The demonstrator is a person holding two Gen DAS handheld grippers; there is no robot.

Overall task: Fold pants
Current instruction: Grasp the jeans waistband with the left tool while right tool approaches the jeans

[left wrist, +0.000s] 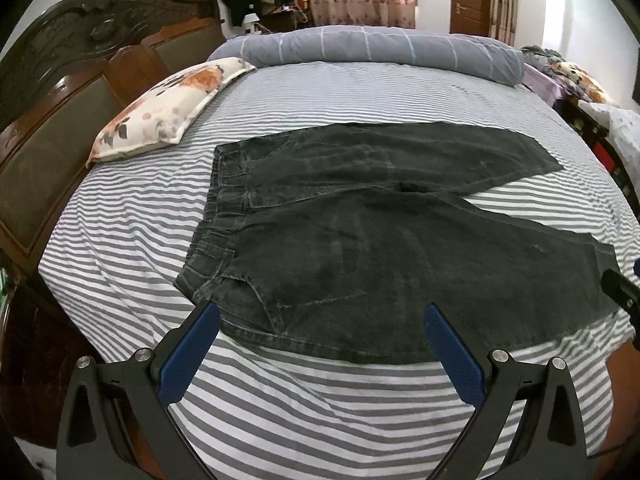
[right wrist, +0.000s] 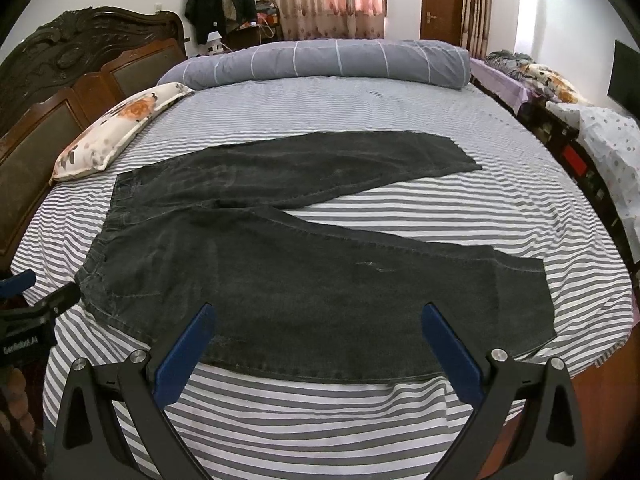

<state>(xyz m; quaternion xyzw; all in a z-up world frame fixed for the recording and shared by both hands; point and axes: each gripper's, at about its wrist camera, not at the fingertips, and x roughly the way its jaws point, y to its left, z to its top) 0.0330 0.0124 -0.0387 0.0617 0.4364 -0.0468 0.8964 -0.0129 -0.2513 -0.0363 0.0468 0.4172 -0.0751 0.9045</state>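
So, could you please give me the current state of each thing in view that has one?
black jeans: unfolded, flat on the bed, legs spread apart.
left gripper: open, empty, over the waist end.
right gripper: open, empty, over the near leg.
grey duvet: rolled up at the far side.
door: shut.

One pair of pants (left wrist: 380,240) (dark denim), one floral pillow (left wrist: 160,112), one rolled duvet (left wrist: 372,48), two grippers.

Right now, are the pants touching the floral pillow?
Apart. In the left wrist view, a band of striped sheet shows between the waistband of the pants and the floral pillow; the right wrist view shows the same gap.
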